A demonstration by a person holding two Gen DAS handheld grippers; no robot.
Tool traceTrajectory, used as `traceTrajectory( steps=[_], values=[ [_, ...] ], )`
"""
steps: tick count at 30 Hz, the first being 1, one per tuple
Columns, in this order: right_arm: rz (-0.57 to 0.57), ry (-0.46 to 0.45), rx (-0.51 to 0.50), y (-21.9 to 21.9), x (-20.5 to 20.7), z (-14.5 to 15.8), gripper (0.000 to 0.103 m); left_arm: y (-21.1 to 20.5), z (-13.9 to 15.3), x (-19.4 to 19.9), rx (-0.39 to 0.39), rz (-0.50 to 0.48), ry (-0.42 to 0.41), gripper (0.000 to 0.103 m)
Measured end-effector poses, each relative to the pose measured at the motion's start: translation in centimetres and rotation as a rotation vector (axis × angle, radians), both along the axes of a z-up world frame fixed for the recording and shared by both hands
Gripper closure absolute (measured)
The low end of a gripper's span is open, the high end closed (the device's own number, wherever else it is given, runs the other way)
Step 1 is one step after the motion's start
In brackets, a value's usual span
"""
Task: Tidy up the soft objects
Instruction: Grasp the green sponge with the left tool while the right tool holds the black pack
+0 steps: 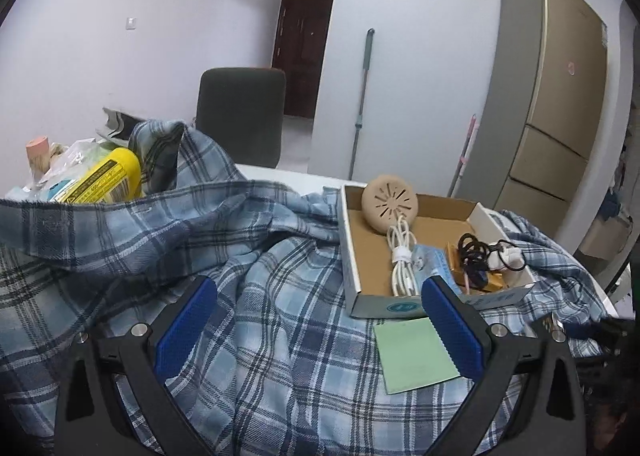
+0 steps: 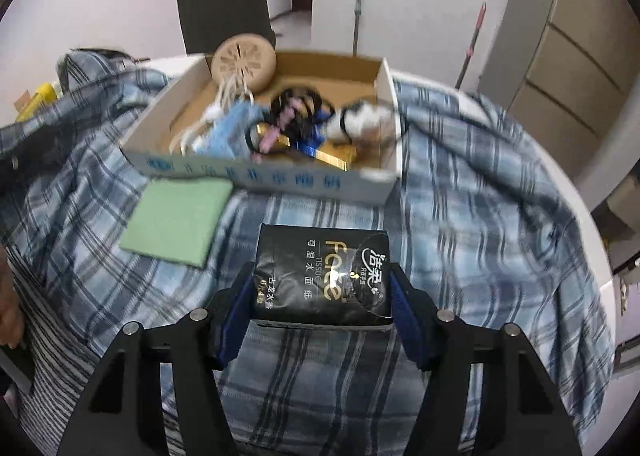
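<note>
A blue plaid shirt (image 1: pixel 248 256) lies spread and rumpled over the table; it also shows in the right wrist view (image 2: pixel 472 216). A green cloth square (image 1: pixel 414 354) lies on it in front of a shallow cardboard box (image 1: pixel 352 256), also seen in the right wrist view as the green cloth (image 2: pixel 178 220) and the box (image 2: pixel 260 180). My left gripper (image 1: pixel 318 332) is open and empty, just above the shirt, the cloth by its right finger. My right gripper (image 2: pixel 322 312) is shut on a black tissue pack (image 2: pixel 324 276), held above the shirt in front of the box.
The box holds a beige round disc (image 1: pixel 390 206), a white cable (image 1: pixel 402 260), black hair ties (image 1: pixel 474 250) and small items. A yellow bottle (image 1: pixel 102 178) and packets stand at the far left. A dark chair (image 1: pixel 242 112) and a fridge (image 1: pixel 552 96) stand behind the table.
</note>
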State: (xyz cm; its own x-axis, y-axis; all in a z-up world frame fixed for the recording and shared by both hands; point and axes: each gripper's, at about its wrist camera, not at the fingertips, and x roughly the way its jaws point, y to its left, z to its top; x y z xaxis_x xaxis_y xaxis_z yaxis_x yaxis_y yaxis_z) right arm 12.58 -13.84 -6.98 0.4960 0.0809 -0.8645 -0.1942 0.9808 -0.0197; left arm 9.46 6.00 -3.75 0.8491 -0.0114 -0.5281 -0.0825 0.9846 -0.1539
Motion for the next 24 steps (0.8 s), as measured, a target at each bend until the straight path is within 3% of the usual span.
traceTrajectory(
  steps=[4, 9, 12, 15, 18, 24],
  values=[
    [0.012, -0.064, -0.006, 0.6, 0.6, 2.0, 0.041, -0.6, 0.4, -0.5, 0.007, -0.044, -0.032, 0.0],
    [-0.032, -0.082, -0.004, 0.5, 2.4, 2.5, 0.041, -1.7, 0.4, -0.4, 0.03, -0.073, -0.01, 0.0],
    [-0.03, -0.081, 0.059, 0.6, 3.1, 2.3, 0.041, -1.5, 0.3, -0.2, 0.027, -0.054, 0.004, 0.0],
    [0.02, -0.098, 0.024, 2.5, 3.3, 2.3, 0.041, -0.5, 0.0, 0.1, -0.01, -0.024, 0.021, 0.0],
    [0.06, -0.081, -0.066, 4.4, 3.5, 1.4, 0.041, 0.0, -0.1, 0.1, -0.025, -0.003, 0.029, 0.0],
    [0.117, -0.006, -0.068, 6.8, 4.0, -0.8, 0.041, -0.5, -0.3, 0.1, 0.0, -0.026, 0.03, 0.0]
  ],
)
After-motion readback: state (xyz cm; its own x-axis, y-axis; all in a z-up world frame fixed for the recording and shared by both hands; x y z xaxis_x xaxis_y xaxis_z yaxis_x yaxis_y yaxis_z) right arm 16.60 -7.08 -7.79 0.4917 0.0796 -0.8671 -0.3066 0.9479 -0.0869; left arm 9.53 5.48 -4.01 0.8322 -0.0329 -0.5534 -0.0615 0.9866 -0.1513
